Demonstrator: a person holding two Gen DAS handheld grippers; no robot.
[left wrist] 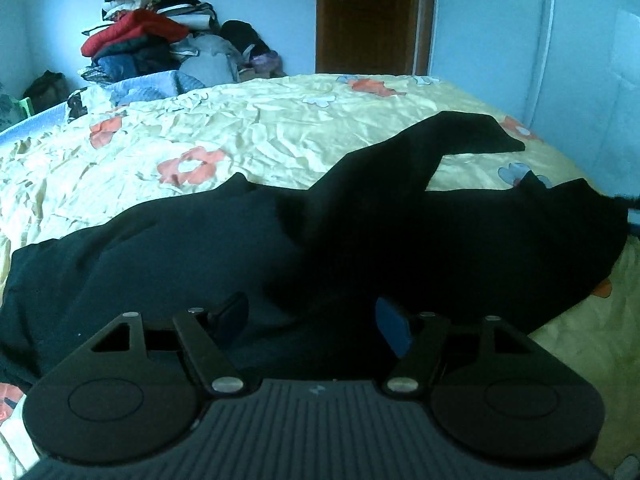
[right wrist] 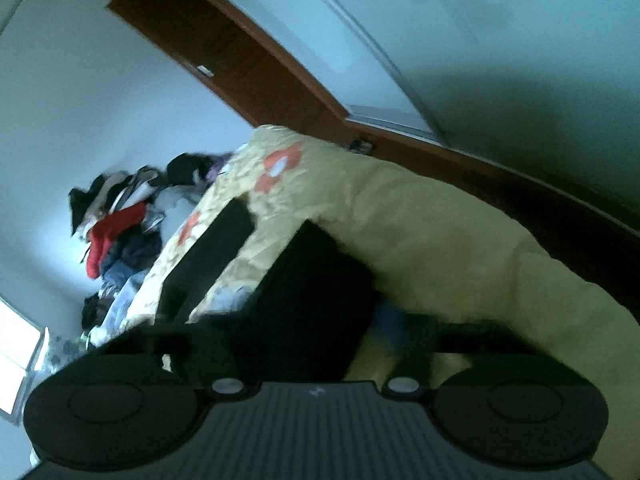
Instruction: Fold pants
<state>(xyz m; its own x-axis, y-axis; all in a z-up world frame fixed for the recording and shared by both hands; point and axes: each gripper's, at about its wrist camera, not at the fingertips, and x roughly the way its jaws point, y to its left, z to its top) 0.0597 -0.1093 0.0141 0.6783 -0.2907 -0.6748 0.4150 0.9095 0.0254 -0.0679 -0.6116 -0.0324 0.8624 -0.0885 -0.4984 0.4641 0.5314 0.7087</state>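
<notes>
Black pants (left wrist: 248, 248) lie spread across the yellow flowered bedspread (left wrist: 248, 120), one leg (left wrist: 460, 132) reaching toward the far right. My left gripper (left wrist: 310, 322) is open, low over the waist end of the pants, with cloth between its fingers. In the tilted, blurred right wrist view, my right gripper (right wrist: 310, 332) is open at a pant leg end (right wrist: 316, 280) near the bed's edge; the other leg (right wrist: 212, 256) lies further back. Its tip also shows at the right edge of the left wrist view (left wrist: 630, 204).
A heap of clothes (left wrist: 152, 40) is piled beyond the bed at the far left. A brown door (left wrist: 368, 16) stands in the back wall. The bedspread drapes over the bed's right side (right wrist: 480, 248) down to a dark floor.
</notes>
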